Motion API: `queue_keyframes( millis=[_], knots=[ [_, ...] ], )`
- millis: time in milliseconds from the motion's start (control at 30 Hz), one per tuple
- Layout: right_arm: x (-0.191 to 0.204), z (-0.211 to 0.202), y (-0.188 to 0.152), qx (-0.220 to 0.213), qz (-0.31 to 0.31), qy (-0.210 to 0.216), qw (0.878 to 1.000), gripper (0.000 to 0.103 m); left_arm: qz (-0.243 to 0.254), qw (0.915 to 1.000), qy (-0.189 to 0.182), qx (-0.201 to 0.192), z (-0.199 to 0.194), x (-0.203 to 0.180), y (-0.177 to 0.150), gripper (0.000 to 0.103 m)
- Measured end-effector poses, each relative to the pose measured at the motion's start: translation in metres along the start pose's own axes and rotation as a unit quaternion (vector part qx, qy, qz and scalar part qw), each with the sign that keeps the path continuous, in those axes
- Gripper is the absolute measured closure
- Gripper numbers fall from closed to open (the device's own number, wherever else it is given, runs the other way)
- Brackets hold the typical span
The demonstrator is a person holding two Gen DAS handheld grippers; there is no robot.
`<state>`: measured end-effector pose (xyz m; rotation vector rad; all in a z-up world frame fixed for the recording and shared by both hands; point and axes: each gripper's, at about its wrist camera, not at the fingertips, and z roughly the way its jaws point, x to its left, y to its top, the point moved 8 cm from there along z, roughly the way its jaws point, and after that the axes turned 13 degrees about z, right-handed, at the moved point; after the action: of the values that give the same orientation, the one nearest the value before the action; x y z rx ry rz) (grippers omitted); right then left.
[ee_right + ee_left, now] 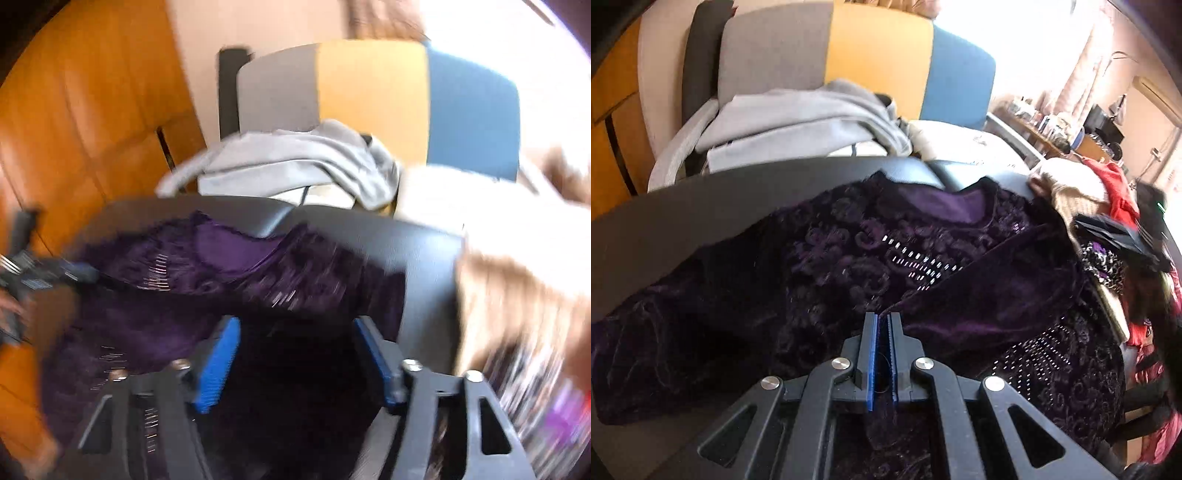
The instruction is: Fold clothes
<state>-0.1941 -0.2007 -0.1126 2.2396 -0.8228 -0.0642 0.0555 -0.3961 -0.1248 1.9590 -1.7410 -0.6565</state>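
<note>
1. Purple velvet blouse (849, 258) is spread across the black worktop (683, 210), neckline near the far edge.
2. Its folded sleeve is pinched by the left tool (882, 325).
3. Right tool (295, 354) is held spread above the blouse.

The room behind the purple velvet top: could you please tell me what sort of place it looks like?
Probably a lived-in home room. A grey, yellow and blue upholstered chair piled with a grey sweatshirt, curtained windows, and a cluttered wooden shelf all suggest it.
</note>
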Motion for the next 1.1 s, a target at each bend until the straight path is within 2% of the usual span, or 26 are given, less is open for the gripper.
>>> queue_keyframes(
  millis=[100, 167, 200, 233, 267, 300, 400, 533, 600, 700, 733, 800, 867, 900, 933, 1033, 1100],
  knots=[
    [-0.001, 0.038, 0.016, 0.048, -0.075, -0.047, 0.995, 0.054, 0.017, 0.9997, 0.003, -0.016, -0.013, -0.004, 0.007, 0.099],
    [-0.009, 0.066, 0.009, 0.113, -0.121, -0.075, 0.983, 0.058, 0.026, 0.9993, 0.006, -0.025, -0.022, -0.006, 0.011, 0.099],
    [-0.015, 0.078, 0.000, 0.152, -0.140, -0.095, 0.974, 0.067, 0.030, 0.9991, 0.008, -0.029, -0.026, -0.006, 0.012, 0.099],
    [-0.019, 0.085, -0.005, 0.177, -0.151, -0.103, 0.967, 0.070, 0.031, 0.9990, 0.009, -0.032, -0.029, -0.005, 0.013, 0.099],
    [-0.020, 0.083, -0.005, 0.182, -0.143, -0.092, 0.969, 0.078, 0.031, 0.9988, 0.009, -0.035, -0.031, -0.004, 0.014, 0.099],
    [-0.023, 0.079, -0.005, 0.187, -0.127, -0.085, 0.970, 0.103, 0.032, 0.9989, 0.011, -0.032, -0.028, -0.002, 0.016, 0.099],
    [-0.032, 0.063, -0.003, 0.169, -0.087, -0.073, 0.979, 0.102, 0.035, 0.9990, 0.021, -0.019, -0.015, 0.004, 0.023, 0.098],
    [-0.060, 0.034, 0.025, 0.082, 0.025, -0.054, 0.995, 0.103, 0.038, 0.9987, 0.033, -0.002, 0.003, 0.013, 0.031, 0.098],
    [-0.087, 0.024, 0.034, 0.048, 0.083, -0.069, 0.993, 0.103, 0.039, 0.9984, 0.039, 0.007, 0.012, 0.017, 0.036, 0.097],
    [-0.115, 0.021, 0.026, 0.043, 0.111, -0.112, 0.987, 0.103, 0.042, 0.9977, 0.048, 0.020, 0.025, 0.023, 0.042, 0.097],
    [-0.119, 0.020, 0.023, 0.044, 0.117, -0.112, 0.986, 0.102, 0.039, 0.9978, 0.044, 0.028, 0.030, 0.025, 0.040, 0.097],
    [-0.099, 0.011, 0.022, 0.039, 0.087, -0.060, 0.994, 0.102, 0.034, 0.9985, 0.032, 0.029, 0.029, 0.023, 0.035, 0.097],
    [-0.064, 0.004, 0.017, 0.054, 0.027, -0.001, 0.998, 0.100, 0.036, 0.9987, 0.029, 0.022, 0.020, 0.019, 0.028, 0.097],
    [-0.050, 0.005, 0.014, 0.066, 0.004, 0.017, 0.998, 0.095, 0.037, 0.9989, 0.024, 0.016, 0.013, 0.015, 0.026, 0.097],
    [-0.037, 0.006, 0.011, 0.079, -0.023, 0.025, 0.996, 0.085, 0.039, 0.9990, 0.018, 0.009, 0.007, 0.011, 0.023, 0.097],
    [-0.014, 0.018, -0.005, 0.140, -0.077, 0.036, 0.987, 0.063, 0.040, 0.9991, 0.016, -0.007, -0.014, 0.000, 0.016, 0.097],
    [-0.014, 0.034, -0.023, 0.186, -0.101, 0.001, 0.977, 0.060, 0.037, 0.9992, 0.012, -0.013, -0.025, -0.004, 0.011, 0.097]
  ],
)
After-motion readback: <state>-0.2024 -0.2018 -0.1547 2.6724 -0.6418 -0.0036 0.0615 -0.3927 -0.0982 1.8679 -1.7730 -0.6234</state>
